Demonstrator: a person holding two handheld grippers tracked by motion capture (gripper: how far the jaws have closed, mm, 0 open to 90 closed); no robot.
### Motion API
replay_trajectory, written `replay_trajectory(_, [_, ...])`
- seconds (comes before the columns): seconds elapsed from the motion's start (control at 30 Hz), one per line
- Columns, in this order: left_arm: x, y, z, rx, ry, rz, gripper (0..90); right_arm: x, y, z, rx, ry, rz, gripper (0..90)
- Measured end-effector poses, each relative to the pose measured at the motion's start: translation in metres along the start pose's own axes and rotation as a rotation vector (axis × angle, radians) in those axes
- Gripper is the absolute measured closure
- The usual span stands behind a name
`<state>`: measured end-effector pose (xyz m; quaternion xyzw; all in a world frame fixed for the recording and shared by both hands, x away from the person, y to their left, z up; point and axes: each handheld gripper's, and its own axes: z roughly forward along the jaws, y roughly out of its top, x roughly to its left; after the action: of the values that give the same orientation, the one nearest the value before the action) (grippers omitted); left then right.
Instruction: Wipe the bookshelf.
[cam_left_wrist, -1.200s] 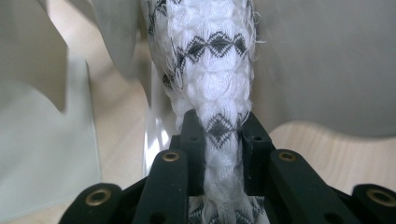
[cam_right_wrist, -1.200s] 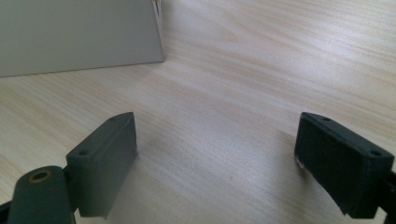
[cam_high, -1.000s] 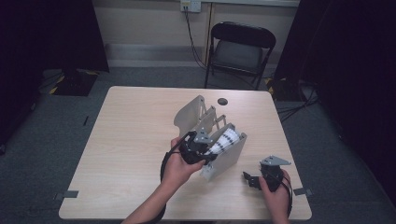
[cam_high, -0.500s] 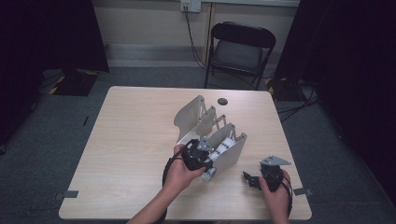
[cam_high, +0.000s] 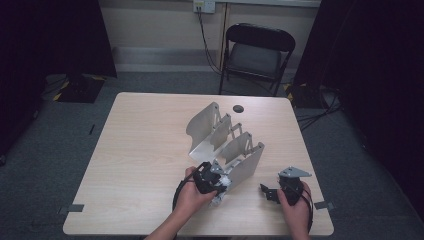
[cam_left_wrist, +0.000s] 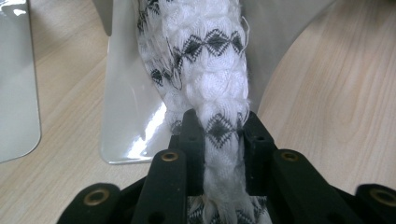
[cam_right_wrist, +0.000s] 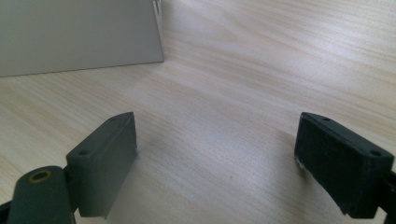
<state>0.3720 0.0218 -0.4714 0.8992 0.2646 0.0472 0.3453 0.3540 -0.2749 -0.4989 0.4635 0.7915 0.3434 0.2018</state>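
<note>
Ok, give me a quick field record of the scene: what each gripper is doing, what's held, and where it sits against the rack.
left gripper: shut on the rolled cloth
rolled cloth: white with black diamond pattern, lying in the rack's near slot
rack: grey, with upright dividers, mid-table
right gripper: open, nothing between its jaws, low over the table

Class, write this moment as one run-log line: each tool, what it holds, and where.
left tool: shut on patterned cloth, beside grey rack | right tool: open, holding nothing, over table
</note>
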Motion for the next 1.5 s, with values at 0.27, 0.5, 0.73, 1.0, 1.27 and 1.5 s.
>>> replay_trajectory(0.27, [0.006,0.012,-0.02,-0.052,0.025,-0.029,61.5,0.0,0.0,0.0,0.0,0.001,0.0,12.4])
replay_trajectory(0.5, [0.012,0.018,-0.023,-0.071,0.044,-0.039,55.7,0.0,0.0,0.0,0.0,0.001,0.0,12.4])
replay_trajectory(0.73, [0.012,0.02,-0.022,-0.081,0.048,-0.03,54.6,0.0,0.0,0.0,0.0,0.001,0.0,12.4])
replay_trajectory(1.0, [0.02,0.011,0.0,-0.027,0.036,-0.045,59.7,0.0,0.0,0.0,0.0,0.001,-0.001,12.4])
replay_trajectory(1.27, [0.015,0.018,-0.012,0.003,-0.002,-0.107,82.1,0.0,0.0,0.0,0.0,0.001,0.0,12.4])
replay_trajectory(1.5, [0.015,0.04,-0.047,-0.033,-0.004,-0.106,82.3,0.0,0.0,0.0,0.0,0.001,-0.001,12.4])
